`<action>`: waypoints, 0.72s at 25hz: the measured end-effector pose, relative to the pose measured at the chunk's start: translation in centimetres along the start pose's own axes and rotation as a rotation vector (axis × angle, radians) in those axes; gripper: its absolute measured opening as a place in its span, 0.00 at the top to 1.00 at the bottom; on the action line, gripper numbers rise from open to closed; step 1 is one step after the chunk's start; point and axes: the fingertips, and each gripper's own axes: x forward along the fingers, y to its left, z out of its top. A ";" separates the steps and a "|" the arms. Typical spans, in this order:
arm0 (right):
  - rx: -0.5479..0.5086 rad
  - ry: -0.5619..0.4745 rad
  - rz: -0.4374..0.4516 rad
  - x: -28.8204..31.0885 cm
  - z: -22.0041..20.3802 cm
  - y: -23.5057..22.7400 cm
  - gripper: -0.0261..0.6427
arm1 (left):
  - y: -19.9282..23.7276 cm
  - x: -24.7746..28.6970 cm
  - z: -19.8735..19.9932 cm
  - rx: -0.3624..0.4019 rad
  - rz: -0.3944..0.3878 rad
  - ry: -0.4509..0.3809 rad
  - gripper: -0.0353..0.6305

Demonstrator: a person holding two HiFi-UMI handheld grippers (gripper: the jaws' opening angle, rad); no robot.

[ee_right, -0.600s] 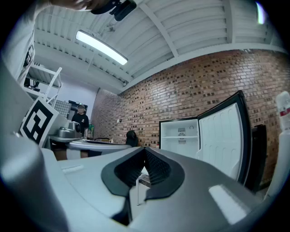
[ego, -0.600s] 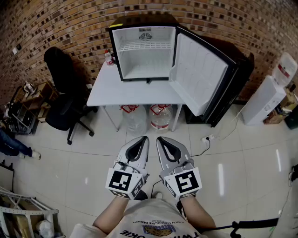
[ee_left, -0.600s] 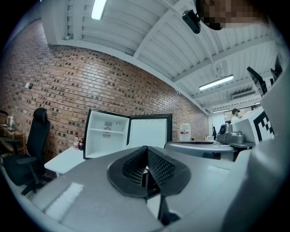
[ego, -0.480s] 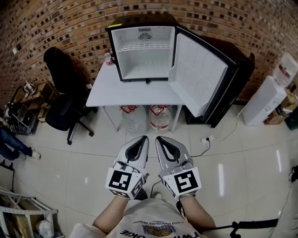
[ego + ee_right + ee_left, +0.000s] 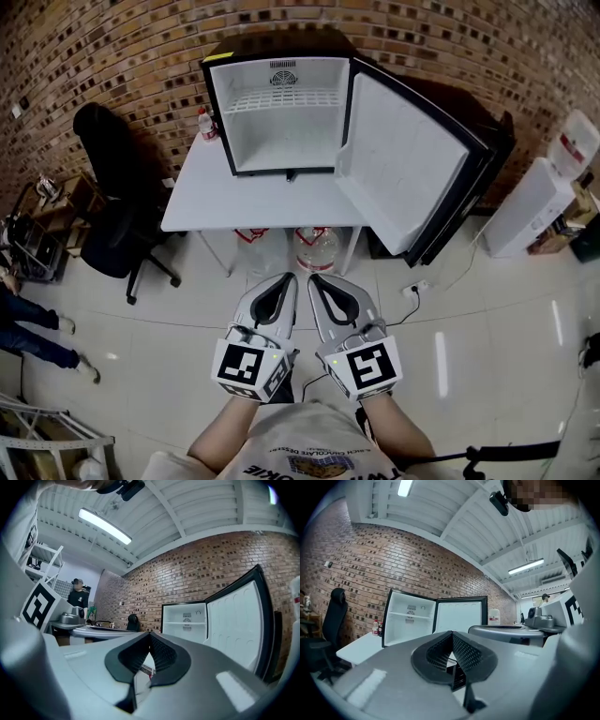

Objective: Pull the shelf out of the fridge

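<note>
A small black fridge [image 5: 281, 112] stands on a white table [image 5: 253, 202] against the brick wall, its door [image 5: 403, 164] swung open to the right. Inside, a white wire shelf [image 5: 279, 99] sits in the upper part. The same fridge [image 5: 408, 623] appears in the left gripper view with the shelf [image 5: 410, 615], and the fridge [image 5: 185, 623] in the right gripper view too. My left gripper [image 5: 286, 278] and right gripper [image 5: 314, 278] are held side by side over the floor, well short of the table. Both are shut with nothing in them.
A black office chair [image 5: 112, 197] stands left of the table. A small bottle [image 5: 202, 123] sits beside the fridge. Water jugs [image 5: 317, 246] stand under the table. A white water dispenser [image 5: 544, 197] is at the right. A cable and socket strip [image 5: 412, 286] lie on the tiled floor.
The view has moved closer to the table and fridge, which now look larger and sit slightly left. Both grippers stay shut side by side.
</note>
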 end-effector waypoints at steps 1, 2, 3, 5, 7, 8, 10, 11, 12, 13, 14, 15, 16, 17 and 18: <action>-0.004 0.002 0.000 0.9 -0.2 -0.3 0.95 | 0.7 0.6 -0.1 -0.001 -0.002 -0.002 0.95; -0.007 0.003 0.000 1.8 -0.3 -0.6 0.95 | 1.5 1.3 -0.1 -0.003 -0.002 -0.003 0.95; -0.009 0.003 0.000 2.9 -0.3 -0.9 0.95 | 2.3 2.0 0.1 -0.005 -0.001 -0.003 0.95; -0.010 0.008 -0.001 5.1 -0.3 -1.6 0.95 | 4.0 3.4 0.5 -0.011 0.000 -0.001 0.95; -0.012 0.013 -0.004 7.4 -0.2 -2.1 0.95 | 6.0 4.8 0.7 -0.018 -0.001 0.001 0.95; -0.013 0.013 -0.008 8.5 -0.2 -2.4 0.95 | 7.0 5.4 0.8 -0.021 -0.001 0.002 0.95; -0.013 0.013 -0.020 10.8 -0.1 -3.1 0.95 | 9.0 6.8 0.9 -0.022 -0.004 0.001 0.95; -0.011 0.014 -0.028 12.0 -0.1 -3.5 0.95 | 10.1 7.5 0.9 -0.023 -0.006 0.000 0.95; -0.010 0.014 -0.035 13.1 -0.1 -3.8 0.95 | 11.1 8.2 1.1 -0.025 -0.008 0.001 0.95; -0.010 0.015 -0.041 14.2 -0.1 -4.1 0.95 | 12.1 8.8 1.2 -0.028 -0.010 0.003 0.95; -0.010 0.017 -0.045 15.3 -0.1 -4.3 0.95 | 13.0 9.4 1.4 -0.032 -0.013 0.004 0.95; -0.009 0.019 -0.049 16.5 -0.1 -4.5 0.95 | 14.0 10.1 1.5 -0.036 -0.017 0.006 0.95; -0.008 0.022 -0.053 17.6 -0.1 -4.7 0.95 | 15.0 10.6 1.8 -0.039 -0.022 0.009 0.95; -0.005 0.026 -0.057 18.7 -0.1 -4.9 0.95 | 15.9 11.2 1.9 -0.042 -0.028 0.012 0.95; -0.002 0.031 -0.061 19.8 -0.1 -5.0 0.95 | 16.8 11.8 2.0 -0.046 -0.035 0.013 0.95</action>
